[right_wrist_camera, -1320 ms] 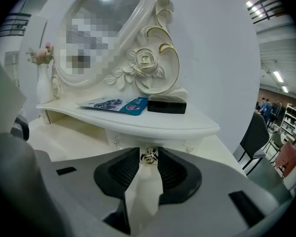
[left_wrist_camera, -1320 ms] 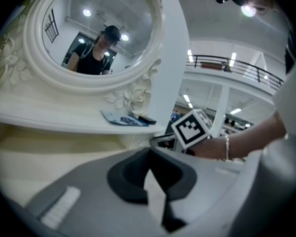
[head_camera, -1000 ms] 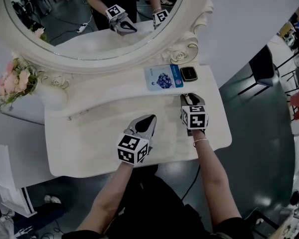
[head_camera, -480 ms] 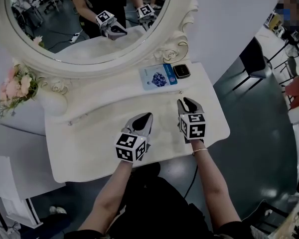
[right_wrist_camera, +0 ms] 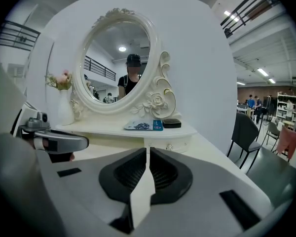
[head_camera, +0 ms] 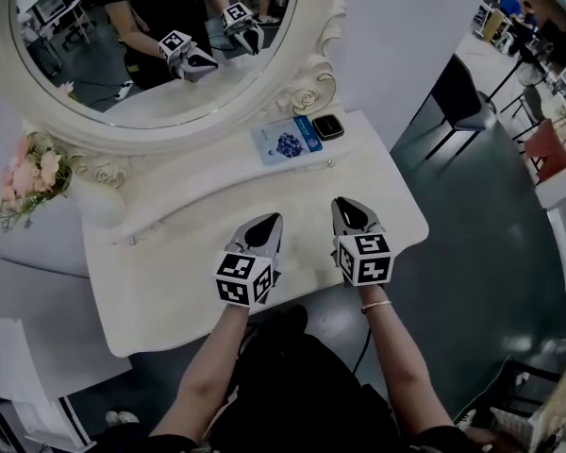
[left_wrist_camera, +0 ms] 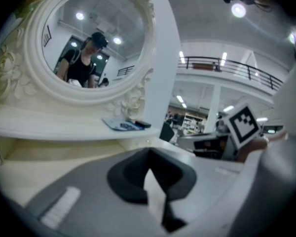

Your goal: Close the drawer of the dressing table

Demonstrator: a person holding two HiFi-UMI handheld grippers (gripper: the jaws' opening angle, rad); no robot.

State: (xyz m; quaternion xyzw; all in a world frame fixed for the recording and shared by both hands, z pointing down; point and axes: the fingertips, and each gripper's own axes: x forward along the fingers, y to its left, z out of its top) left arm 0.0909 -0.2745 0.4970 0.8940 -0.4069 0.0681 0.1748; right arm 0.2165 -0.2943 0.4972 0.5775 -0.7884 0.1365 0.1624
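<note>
The white dressing table (head_camera: 170, 291) has a raised back shelf, and a drawer front (right_wrist_camera: 160, 143) with a small knob (right_wrist_camera: 169, 146) sits under it, with no gap showing. The same knob (head_camera: 330, 165) lies below the shelf edge in the head view. My right gripper (head_camera: 345, 206) (right_wrist_camera: 148, 149) hovers over the table's front part, well short of the knob. Its jaws have just been closing and now stand shut with nothing between them. My left gripper (head_camera: 268, 222) (left_wrist_camera: 148, 154) hangs beside it to the left, shut and empty.
A blue packet (head_camera: 285, 142) and a small black case (head_camera: 327, 125) lie on the back shelf below the oval mirror (head_camera: 151, 45). Pink flowers (head_camera: 24, 182) stand at the far left. A dark chair (head_camera: 457, 97) stands to the table's right on the grey floor.
Both grippers have drawn back from the shelf toward the table's front edge, the right one farther and upward. The right jaws, open before, have come together.
</note>
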